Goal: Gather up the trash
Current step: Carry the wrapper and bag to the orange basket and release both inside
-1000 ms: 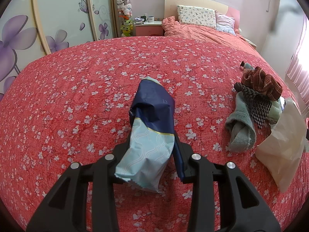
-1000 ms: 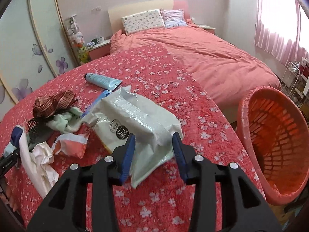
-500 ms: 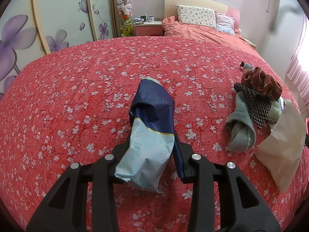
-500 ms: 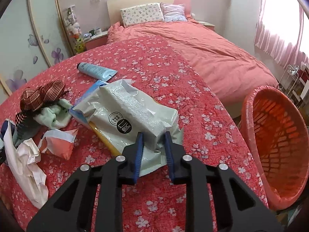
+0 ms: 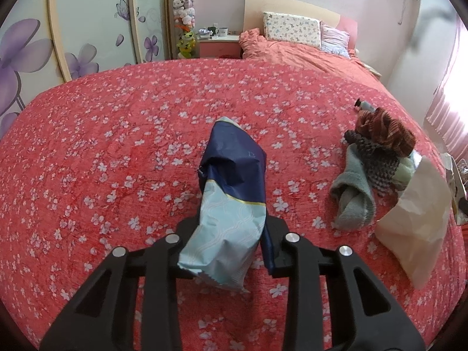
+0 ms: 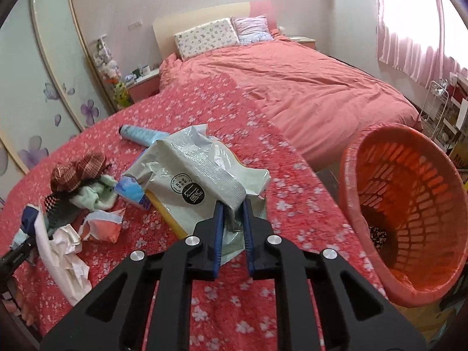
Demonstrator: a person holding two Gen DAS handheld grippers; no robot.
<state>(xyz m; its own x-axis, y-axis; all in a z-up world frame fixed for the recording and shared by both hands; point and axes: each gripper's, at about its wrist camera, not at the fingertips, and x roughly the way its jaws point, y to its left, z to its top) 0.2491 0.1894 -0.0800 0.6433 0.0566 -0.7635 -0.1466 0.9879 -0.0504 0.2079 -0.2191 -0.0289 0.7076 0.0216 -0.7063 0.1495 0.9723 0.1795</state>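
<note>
The right tool [image 6: 232,219] pinches the pale green wrapper [image 6: 199,181] at the frame centre, beside the orange basket [image 6: 409,204] at right (nearly empty, I judge). The left tool [image 5: 231,234] grips a blue packet [image 5: 234,184]. Paper and wrappers [image 6: 67,242] remain on the bedspread [image 6: 204,102], lower left.

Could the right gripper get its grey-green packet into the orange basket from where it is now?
Probably yes. The right gripper has its jaws shut on the grey-green packet, and the orange basket sits just to its right with its mouth tilted toward the bed. Nothing visible lies between them.
</note>
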